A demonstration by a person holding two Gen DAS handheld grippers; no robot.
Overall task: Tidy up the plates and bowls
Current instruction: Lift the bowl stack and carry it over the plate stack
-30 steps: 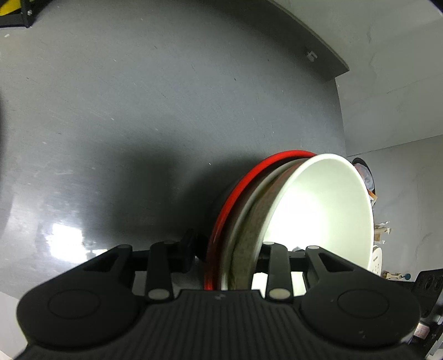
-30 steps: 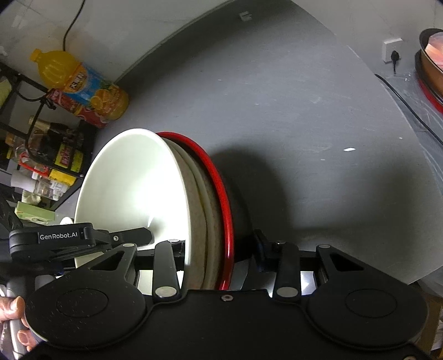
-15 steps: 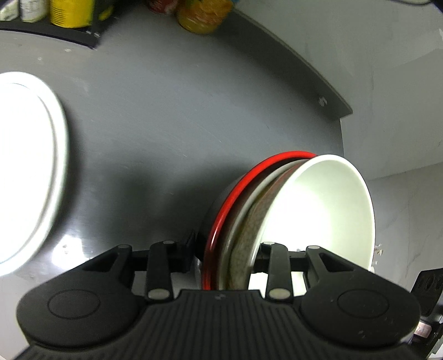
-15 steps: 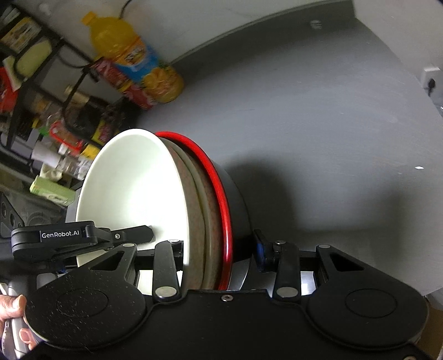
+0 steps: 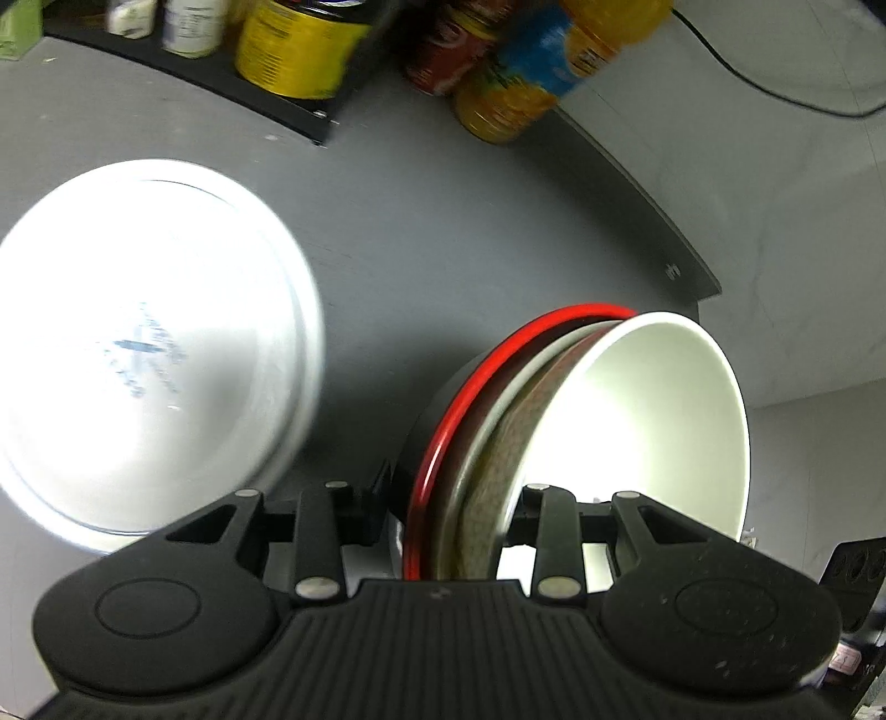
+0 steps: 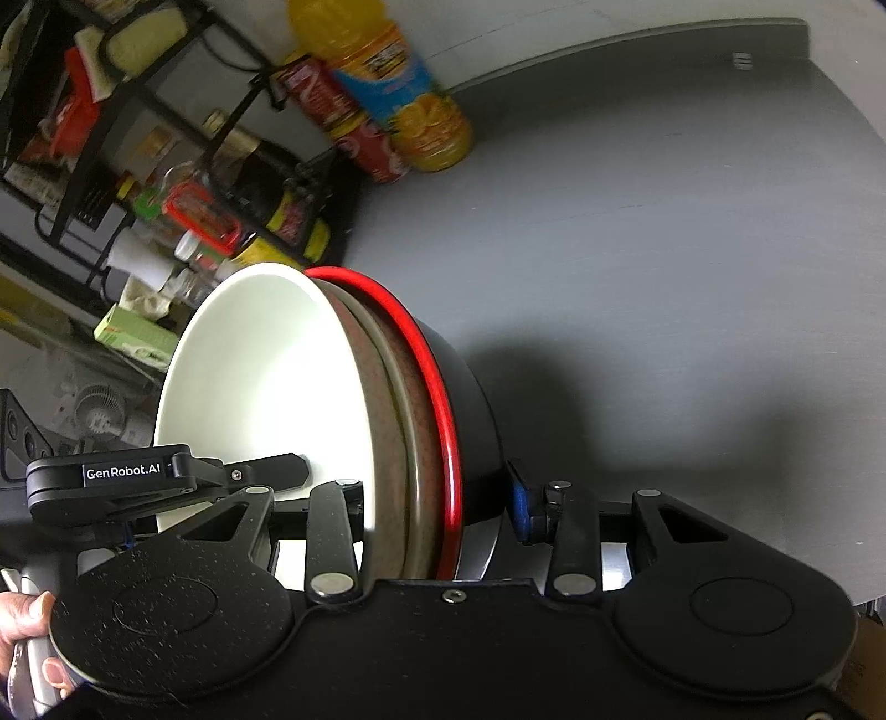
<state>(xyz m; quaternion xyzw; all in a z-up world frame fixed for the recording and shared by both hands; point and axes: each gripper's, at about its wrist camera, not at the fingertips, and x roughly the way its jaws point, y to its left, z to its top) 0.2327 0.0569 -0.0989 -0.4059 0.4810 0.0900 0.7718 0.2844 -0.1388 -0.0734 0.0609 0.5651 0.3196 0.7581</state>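
Both grippers carry one stack of nested bowls above the grey table (image 5: pixel 443 232): a white bowl (image 5: pixel 637 421) innermost, a brown speckled bowl (image 5: pixel 515 443) around it, and a black bowl with a red rim (image 5: pixel 487 382) outermost. My left gripper (image 5: pixel 454 493) is shut on the stack's rim, one finger inside the white bowl and one on the black wall. My right gripper (image 6: pixel 437 498) is shut on the opposite rim of the white bowl (image 6: pixel 266 376) and black bowl (image 6: pixel 476 415). The left gripper (image 6: pixel 166 476) shows across the stack. A large white plate (image 5: pixel 138 343) lies on the table at the left.
An orange juice bottle (image 6: pixel 410 105) and a red cola bottle (image 6: pixel 343 122) stand at the table's back edge. A black rack (image 6: pixel 138 166) with tins, jars and boxes stands beside them. A yellow tin (image 5: pixel 293 50) sits on its lowest shelf. A hand (image 6: pixel 22 626) holds the left gripper's handle.
Both grippers have carried the bowl stack across the table toward the rack and bottles, still gripped the same. The white plate has come fully into the left wrist view.
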